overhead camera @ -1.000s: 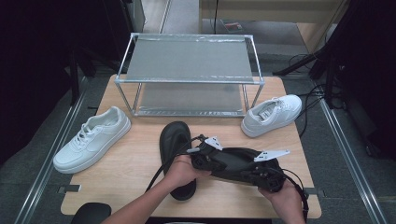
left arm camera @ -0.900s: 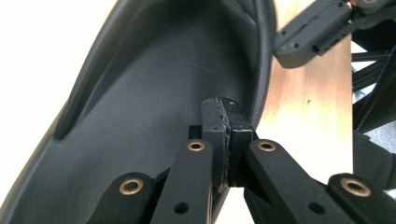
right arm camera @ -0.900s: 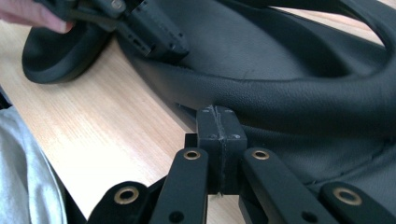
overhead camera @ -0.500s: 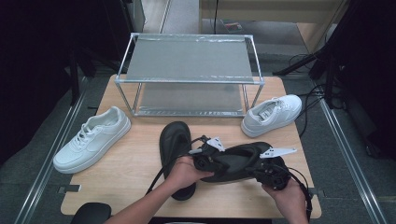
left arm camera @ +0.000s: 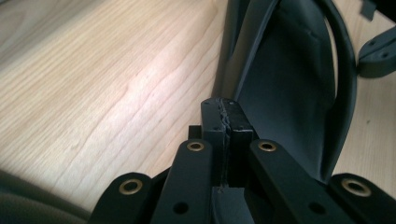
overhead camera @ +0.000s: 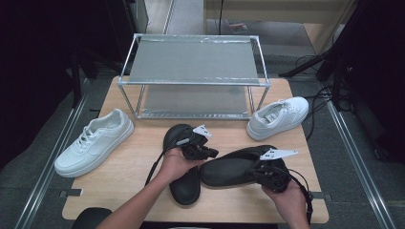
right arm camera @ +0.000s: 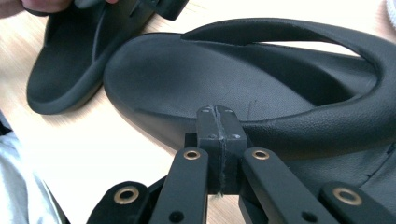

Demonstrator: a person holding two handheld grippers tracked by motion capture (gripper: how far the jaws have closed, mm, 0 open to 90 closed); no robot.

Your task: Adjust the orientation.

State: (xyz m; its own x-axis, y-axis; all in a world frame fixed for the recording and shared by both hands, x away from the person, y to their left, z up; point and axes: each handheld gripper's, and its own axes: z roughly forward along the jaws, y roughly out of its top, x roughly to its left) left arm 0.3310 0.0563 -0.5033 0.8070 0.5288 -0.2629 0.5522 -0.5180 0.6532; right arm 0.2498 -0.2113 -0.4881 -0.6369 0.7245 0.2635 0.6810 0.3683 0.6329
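two black sandals lie near the table's front edge. left to right: a white sneaker (overhead camera: 94, 141) at the far left; the upright sandal (overhead camera: 184, 162) under the left gripper (overhead camera: 210, 152) – jaws pressed together, empty, just above its strap. the sideways sandal (overhead camera: 234, 168) lies touching it on the right, with the right gripper (overhead camera: 265, 172) at its right end, jaws likewise closed on nothing. behind stands a metal rack (overhead camera: 193, 76); a second white sneaker (overhead camera: 278, 117) sits far right.
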